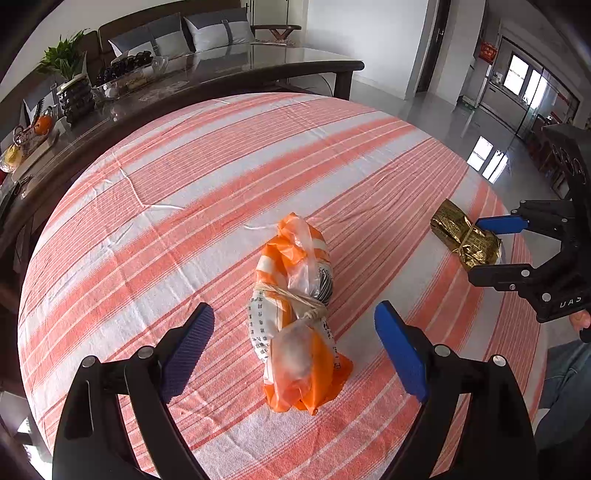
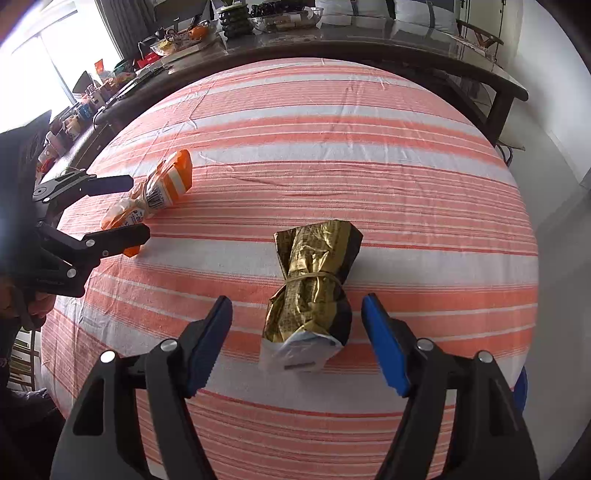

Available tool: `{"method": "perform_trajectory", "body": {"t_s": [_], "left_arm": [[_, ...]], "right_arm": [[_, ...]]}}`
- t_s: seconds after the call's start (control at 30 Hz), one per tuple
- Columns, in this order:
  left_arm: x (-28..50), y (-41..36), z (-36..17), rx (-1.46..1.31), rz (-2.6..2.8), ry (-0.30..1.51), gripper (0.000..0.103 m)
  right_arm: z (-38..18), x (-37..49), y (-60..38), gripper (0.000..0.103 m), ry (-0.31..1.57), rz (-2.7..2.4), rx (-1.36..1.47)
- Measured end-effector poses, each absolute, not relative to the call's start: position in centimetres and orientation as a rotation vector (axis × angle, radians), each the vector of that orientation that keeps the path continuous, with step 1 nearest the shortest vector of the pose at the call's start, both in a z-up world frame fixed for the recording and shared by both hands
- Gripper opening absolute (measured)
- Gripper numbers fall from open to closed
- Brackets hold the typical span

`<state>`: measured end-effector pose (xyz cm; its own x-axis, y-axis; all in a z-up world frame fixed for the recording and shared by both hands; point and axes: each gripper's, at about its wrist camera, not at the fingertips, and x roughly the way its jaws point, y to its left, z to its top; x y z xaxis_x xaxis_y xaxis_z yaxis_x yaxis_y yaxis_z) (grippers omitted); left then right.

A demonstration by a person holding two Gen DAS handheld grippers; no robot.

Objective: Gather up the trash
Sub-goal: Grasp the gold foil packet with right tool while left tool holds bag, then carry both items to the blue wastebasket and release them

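Note:
An orange and white plastic wrapper bundle (image 1: 295,314), tied in the middle with a rubber band, lies on the striped tablecloth (image 1: 184,184). My left gripper (image 1: 294,350) is open, its blue pads on either side of the bundle's near half. A gold foil wrapper bundle (image 2: 314,291), also tied with a band, lies on the cloth. My right gripper (image 2: 297,343) is open around its near end. The right gripper also shows in the left wrist view (image 1: 495,247) around the gold bundle (image 1: 465,236). The left gripper shows in the right wrist view (image 2: 133,208) around the orange bundle (image 2: 162,188).
A dark glass-topped table (image 1: 221,66) stands behind the clothed table, with a plant (image 1: 66,59), bowls and fruit on it. A sofa with grey cushions (image 1: 218,29) lies beyond. Cluttered shelves (image 2: 96,92) sit at the far left in the right wrist view.

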<state>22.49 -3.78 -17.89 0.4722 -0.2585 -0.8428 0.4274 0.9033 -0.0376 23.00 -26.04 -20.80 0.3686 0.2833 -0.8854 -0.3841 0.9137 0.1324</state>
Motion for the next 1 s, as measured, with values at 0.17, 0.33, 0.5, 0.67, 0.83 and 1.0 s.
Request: {"method": "perform_trajectory", "body": {"t_s": [0.17,0.33,0.5,0.67,0.83,1.0], "left_arm": [[23.5,-4.2,-18.1,0.228,-0.405,1.022,0.064],[23.5,-4.2,-18.3,0.23,-0.399,1.028,0.043],[22.1,-6.4,-16.8,0.202,-0.461,1.001,0.043],[21.0,-11.0,-15.3,0.188,-0.54,0.966,0.043],[19.3,-16.8,-14.3,0.178,-0.644,0.964,0.043],[16.3,-25.4,-13.9,0.202,-0.799,0.967,0.043]], "right_arm": [[-20.6,23.1,-25.9,0.055,1.11,0.409,-0.096],[-20.2,22.5,-26.3,0.037,1.111,0.4,-0.1],[-18.9,21.0,-29.4,0.026,1.065,0.395,-0.022],[-18.2,19.2,-34.2,0.026,1.041,0.356,0.07],[-16.6,16.5,-39.3,0.026,0.984,0.298,0.125],[-17.1,13.5,-47.5,0.026,0.974,0.148,0.177]]}}
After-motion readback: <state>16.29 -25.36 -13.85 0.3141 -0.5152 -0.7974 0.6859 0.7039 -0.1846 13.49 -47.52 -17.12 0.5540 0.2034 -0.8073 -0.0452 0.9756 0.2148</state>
